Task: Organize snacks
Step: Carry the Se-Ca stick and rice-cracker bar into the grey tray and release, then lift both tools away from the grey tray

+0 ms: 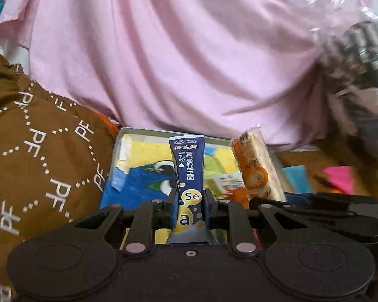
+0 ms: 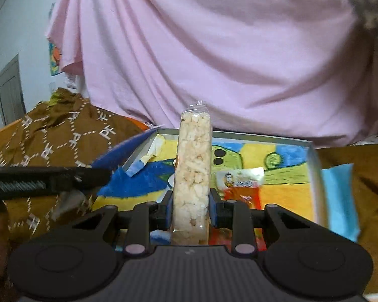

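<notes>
Between our left gripper's (image 1: 190, 210) blue pads we hold a dark blue sachet (image 1: 188, 173) upright, pinched at its lower part, its top pointing toward the pink cloth (image 1: 179, 58) that fills the background. Just right of it in the left wrist view stands the rice bar (image 1: 258, 166) — a clear-wrapped puffed bar with an orange label — gripped by our right gripper (image 1: 277, 201), whose black body crosses the lower right. From the right wrist view, the right gripper (image 2: 189, 211) is closed on that same rice bar (image 2: 194, 176), which rises upright between the pads, its crimped end near the pink cloth (image 2: 214, 50). Behind and below both snacks lies a shallow tray (image 2: 313, 176) with a grey rim; its floor is a bright drawing in yellow, blue and green. Inside the tray, right of the rice bar, rest a small white packet (image 2: 239, 177) and, touching it, an orange packet (image 2: 244, 198). Our left gripper (image 2: 50, 181) shows at the left edge of this view as a dark bar with a spring. A brown cloth (image 1: 37, 156) printed with white letters covers the surface left of the tray, and the same brown cloth (image 2: 352, 176) continues to the right, where light blue paper (image 2: 340, 201) lies just beside the tray's rim.
</notes>
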The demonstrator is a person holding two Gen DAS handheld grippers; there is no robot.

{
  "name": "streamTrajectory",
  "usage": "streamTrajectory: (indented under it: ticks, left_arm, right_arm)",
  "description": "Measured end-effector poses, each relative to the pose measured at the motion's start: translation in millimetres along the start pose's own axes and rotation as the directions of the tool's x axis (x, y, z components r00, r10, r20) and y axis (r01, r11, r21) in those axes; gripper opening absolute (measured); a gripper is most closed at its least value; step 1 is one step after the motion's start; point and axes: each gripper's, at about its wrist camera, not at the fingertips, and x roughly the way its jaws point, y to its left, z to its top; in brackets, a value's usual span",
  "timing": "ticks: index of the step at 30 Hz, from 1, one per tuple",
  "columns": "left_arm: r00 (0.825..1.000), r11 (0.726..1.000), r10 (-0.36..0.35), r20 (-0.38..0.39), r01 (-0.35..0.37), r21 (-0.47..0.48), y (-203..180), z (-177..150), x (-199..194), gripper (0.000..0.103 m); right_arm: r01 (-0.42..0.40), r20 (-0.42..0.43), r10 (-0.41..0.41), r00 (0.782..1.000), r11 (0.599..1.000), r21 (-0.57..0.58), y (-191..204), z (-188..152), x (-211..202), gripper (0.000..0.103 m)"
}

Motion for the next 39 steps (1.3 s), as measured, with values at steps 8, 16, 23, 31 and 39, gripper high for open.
streamTrajectory:
  ticks: [8,16,23,31,39]
  left_arm:
    - [0.995,0.996,0.087,-0.058,-0.085,0.024,22.8,-9.2,59.9,0.021]
    - [0.99,0.993,0.115,-0.081,-0.112,0.045,28.0,-22.8,75.5,0.021]
    - [0.984,0.989,0.144,-0.101,-0.138,0.06,24.9,-22.2,82.4,0.023]
    - [0.981,0.984,0.17,-0.096,-0.163,0.074,20.2,-18.8,76.7,0.035]
    - [0.978,0.977,0.203,-0.043,-0.2,0.07,14.6,-8.9,50.6,0.074]
  right_arm:
    - [0.033,-0.086,-0.031,0.996,0.999,0.015,-3.1,-7.6,61.2,0.03]
    - [0.044,-0.141,-0.042,0.989,0.999,0.012,-1.3,-24.9,79.4,0.031]
    - [0.06,-0.149,-0.056,0.987,0.998,0.019,-7.6,-29.6,76.5,0.032]
    - [0.054,-0.112,-0.053,0.992,0.999,0.003,-6.6,-27.6,64.5,0.046]
    - [0.052,-0.051,-0.052,0.997,0.999,0.001,-4.9,-27.9,36.8,0.07]
